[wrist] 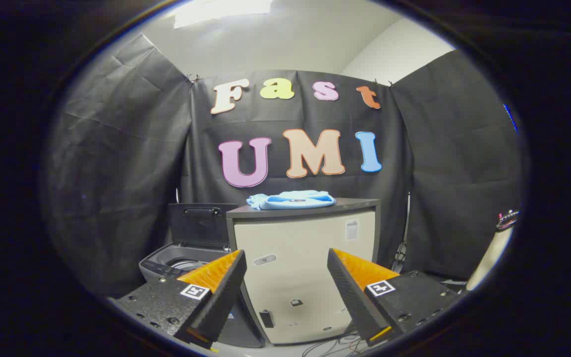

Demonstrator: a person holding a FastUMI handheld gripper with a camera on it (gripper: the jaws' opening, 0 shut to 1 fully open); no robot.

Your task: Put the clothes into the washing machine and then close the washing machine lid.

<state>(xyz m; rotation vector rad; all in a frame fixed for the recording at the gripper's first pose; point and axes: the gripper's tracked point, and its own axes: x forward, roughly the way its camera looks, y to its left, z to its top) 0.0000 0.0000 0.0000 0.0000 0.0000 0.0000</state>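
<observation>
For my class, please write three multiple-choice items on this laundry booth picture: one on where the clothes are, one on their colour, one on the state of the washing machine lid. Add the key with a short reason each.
1. Where do the clothes lie?
A. Inside the washing machine
B. On top of the cabinet
C. On the floor

2. What colour are the clothes?
A. Light blue
B. Red
C. Black

3. What is the state of the washing machine lid?
A. Shut flat
B. Raised open
C. Taken off

Key:
1 B, they rest on the dark top of the cabinet, beyond the open, empty gripper.
2 A, the folded cloth is pale blue.
3 B, the lid stands upright behind the washing machine drum opening.
</observation>
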